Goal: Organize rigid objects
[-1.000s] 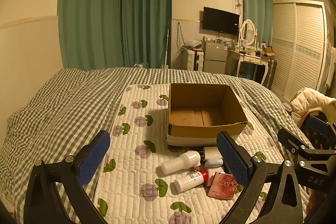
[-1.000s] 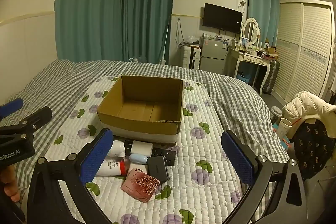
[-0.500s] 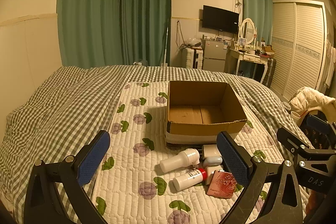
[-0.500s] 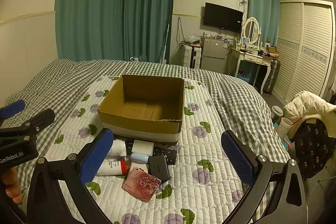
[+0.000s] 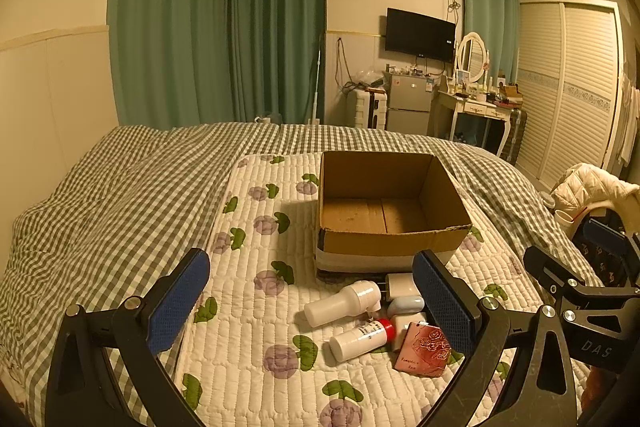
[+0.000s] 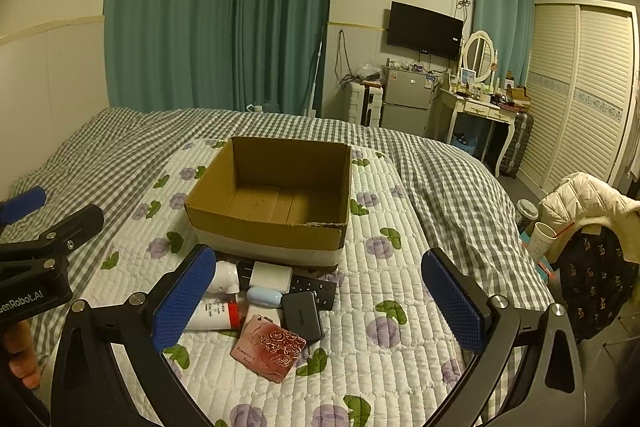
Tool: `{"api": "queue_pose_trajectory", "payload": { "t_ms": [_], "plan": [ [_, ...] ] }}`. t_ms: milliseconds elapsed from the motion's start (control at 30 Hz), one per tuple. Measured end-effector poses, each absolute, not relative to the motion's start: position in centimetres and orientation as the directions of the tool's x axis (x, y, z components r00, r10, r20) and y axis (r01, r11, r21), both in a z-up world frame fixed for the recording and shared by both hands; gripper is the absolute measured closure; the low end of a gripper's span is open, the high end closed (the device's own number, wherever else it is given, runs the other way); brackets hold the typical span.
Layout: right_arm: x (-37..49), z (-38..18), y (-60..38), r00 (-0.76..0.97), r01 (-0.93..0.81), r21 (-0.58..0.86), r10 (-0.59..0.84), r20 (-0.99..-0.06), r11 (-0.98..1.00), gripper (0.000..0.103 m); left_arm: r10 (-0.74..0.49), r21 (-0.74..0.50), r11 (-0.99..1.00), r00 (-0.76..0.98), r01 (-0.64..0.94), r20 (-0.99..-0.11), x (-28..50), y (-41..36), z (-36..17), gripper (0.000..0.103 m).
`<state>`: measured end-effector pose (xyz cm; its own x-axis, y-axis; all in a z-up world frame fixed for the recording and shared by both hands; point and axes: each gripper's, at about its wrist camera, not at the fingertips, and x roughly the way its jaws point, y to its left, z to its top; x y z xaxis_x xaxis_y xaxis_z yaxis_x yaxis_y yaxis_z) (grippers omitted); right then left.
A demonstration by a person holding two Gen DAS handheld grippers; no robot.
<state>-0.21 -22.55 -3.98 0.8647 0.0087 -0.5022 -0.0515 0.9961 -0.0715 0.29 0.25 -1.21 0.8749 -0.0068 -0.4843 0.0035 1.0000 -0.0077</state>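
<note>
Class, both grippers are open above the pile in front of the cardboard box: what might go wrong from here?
The items are crowded and touching, so closing on the dark case may nudge the pink rose card overlapping it. The white bottle lies on its side and might roll on the soft quilt. The cardboard box could slide if bumped.

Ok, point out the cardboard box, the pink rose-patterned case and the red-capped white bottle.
cardboard box (image 6: 264, 227), right wrist view, on its near outer wall.
pink rose-patterned case (image 6: 270, 351), right wrist view, middle of its top face.
red-capped white bottle (image 5: 358, 339), left wrist view, on its white body.
</note>
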Motion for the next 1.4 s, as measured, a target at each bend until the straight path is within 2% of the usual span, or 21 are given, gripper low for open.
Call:
{"api": "queue_pose_trajectory", "payload": {
  "t_ms": [1000, 1133, 1400],
  "plan": [
    [-0.1, -4.6, -22.0, 0.855, -0.055, -0.077, 0.007, -0.518, 0.995, 0.000, -0.005, -0.004, 1.000, 0.868, 0.003, -0.497, 0.4, 0.3, -2.2, 0.000],
    [0.7, -6.0, -21.9, 0.828, -0.042, -0.098, -0.020, -0.560, 0.994, 0.000, 0.000, 0.003, 1.000, 0.849, 0.002, -0.528, 1.4, 0.5, -3.8, 0.000],
    [4.0, -12.1, -21.8, 0.683, -0.020, -0.083, -0.047, -0.729, 0.996, 0.000, 0.026, 0.021, 1.000, 0.781, -0.016, -0.625, 3.9, 1.6, -9.7, 0.000]
  ]
}}
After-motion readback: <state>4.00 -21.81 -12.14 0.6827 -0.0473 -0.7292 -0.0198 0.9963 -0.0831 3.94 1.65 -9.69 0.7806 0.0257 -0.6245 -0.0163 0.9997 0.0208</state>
